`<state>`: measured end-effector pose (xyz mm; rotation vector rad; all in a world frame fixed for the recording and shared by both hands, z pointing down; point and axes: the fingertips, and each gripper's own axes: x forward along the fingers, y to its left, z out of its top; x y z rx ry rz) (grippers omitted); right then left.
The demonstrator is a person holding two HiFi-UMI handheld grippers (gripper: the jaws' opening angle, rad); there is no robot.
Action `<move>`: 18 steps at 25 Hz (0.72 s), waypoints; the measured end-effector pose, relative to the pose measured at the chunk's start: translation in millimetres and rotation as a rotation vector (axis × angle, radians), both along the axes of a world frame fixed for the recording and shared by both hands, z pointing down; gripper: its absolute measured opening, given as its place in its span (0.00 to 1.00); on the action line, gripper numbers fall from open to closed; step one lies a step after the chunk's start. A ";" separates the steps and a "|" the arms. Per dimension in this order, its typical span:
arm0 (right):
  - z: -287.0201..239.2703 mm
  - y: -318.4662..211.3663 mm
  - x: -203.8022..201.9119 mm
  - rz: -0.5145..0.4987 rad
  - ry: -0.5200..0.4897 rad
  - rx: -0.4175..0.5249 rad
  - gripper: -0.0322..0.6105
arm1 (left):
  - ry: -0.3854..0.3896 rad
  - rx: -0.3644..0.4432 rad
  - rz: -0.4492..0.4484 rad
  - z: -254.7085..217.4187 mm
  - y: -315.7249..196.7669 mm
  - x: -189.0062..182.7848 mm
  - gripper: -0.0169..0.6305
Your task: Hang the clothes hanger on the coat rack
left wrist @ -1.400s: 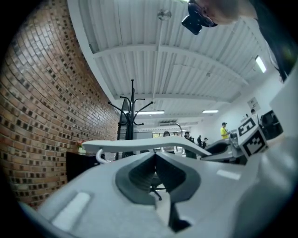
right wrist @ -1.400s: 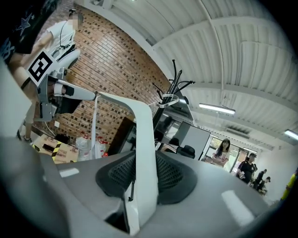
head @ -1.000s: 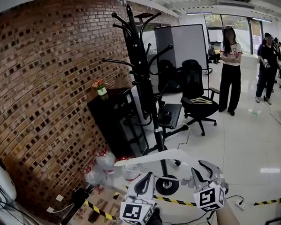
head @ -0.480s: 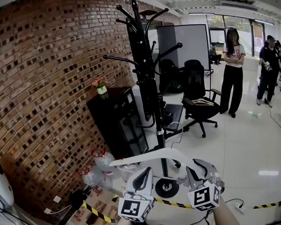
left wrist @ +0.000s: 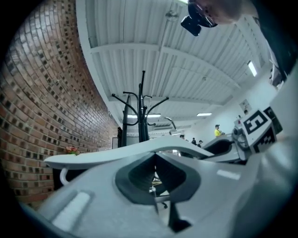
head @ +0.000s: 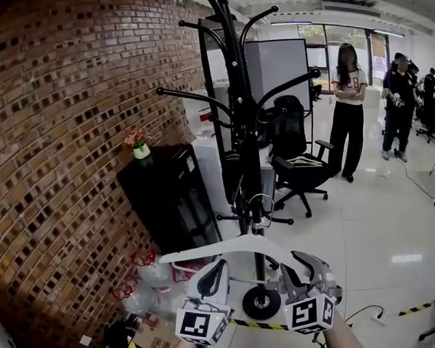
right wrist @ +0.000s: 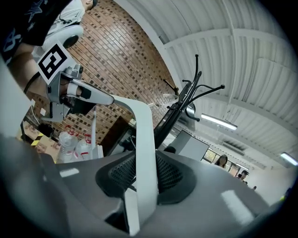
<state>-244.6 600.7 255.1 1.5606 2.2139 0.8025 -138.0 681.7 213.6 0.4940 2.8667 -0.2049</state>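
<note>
Red-brown brick wall (head: 60,125) along the left; glossy white floor (head: 390,215) runs back to a row of windows.

Left gripper (left wrist: 155,155): jaws drawn together, tips pinching the left arm of the white plastic clothes hanger (head: 254,242), which crosses just above them in the left gripper view.

Right gripper (right wrist: 145,162): jaws clamped on the hanger's right arm. The white bar passes straight between the ribbed pads.

The hanger is held roughly level between the two grippers, apex up. Its metal hook (head: 261,206) stands upright, overlapping the lower pole of the black metal coat rack (head: 242,120) in the head view. Whether the hook touches the rack, I cannot tell. The curved upper pegs are well above the hook.

The rack's round base (head: 261,303) sits on the floor just past the grippers, with yellow-and-black striped tape (head: 257,325) beside it.

Left of the rack is a black cabinet (head: 165,196) against the wall, with a small potted flower (head: 139,145) on top.

Behind the rack are a black office chair (head: 295,148) and a grey partition panel (head: 281,67).

Farther back stands a person in a white top and black trousers (head: 346,104).
</note>
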 end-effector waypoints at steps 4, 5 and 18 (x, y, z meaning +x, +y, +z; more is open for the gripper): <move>-14.4 36.8 8.5 0.058 -0.023 -0.015 0.23 | -0.004 -0.010 0.070 -8.6 36.8 1.0 0.03; -19.2 44.5 9.8 0.078 -0.030 -0.017 0.23 | -0.008 -0.015 0.090 -12.0 45.6 1.7 0.03; -127.0 111.7 9.5 0.333 -0.111 -0.063 0.23 | -0.132 -0.063 0.276 -69.2 137.4 -1.1 0.03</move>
